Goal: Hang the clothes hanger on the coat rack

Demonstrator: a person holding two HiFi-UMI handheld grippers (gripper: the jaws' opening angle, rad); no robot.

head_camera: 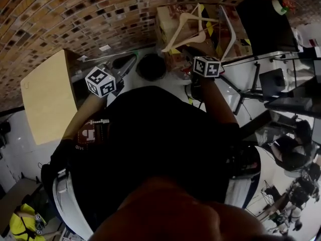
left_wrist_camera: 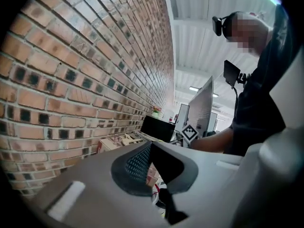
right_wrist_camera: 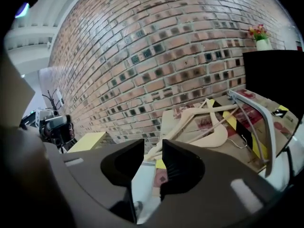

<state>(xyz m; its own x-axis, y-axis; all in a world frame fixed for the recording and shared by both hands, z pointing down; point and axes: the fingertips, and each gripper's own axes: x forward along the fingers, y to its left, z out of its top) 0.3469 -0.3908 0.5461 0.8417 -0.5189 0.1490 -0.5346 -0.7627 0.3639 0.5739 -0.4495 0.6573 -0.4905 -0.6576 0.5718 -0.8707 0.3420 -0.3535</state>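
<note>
**Head view: wooden clothes hangers (right_wrist_camera: 214, 137) lay on carton, both grippers empty**

Head view placed the hangers at 12 o'clock in the frame. They were heaped on a cardboard carton (head_camera: 165, 21) striped with yellow-and-black tape, hard against a brick wall (head_camera: 75, 14). The right gripper (right_wrist_camera: 152, 148), with its marker cube at 1 o'clock of the person's dark torso, faced that heap. Its own view showed the jaws parted by a narrow gap and grasping nothing, with a pale hanger arm lying beyond them. The left gripper (left_wrist_camera: 151, 146), at 10 o'clock near a pale wooden tabletop (head_camera: 47, 94), had its jaws clenched tip to tip on nothing. A black panel (right_wrist_camera: 275, 75) stood at 3 o'clock of the carton.
</note>
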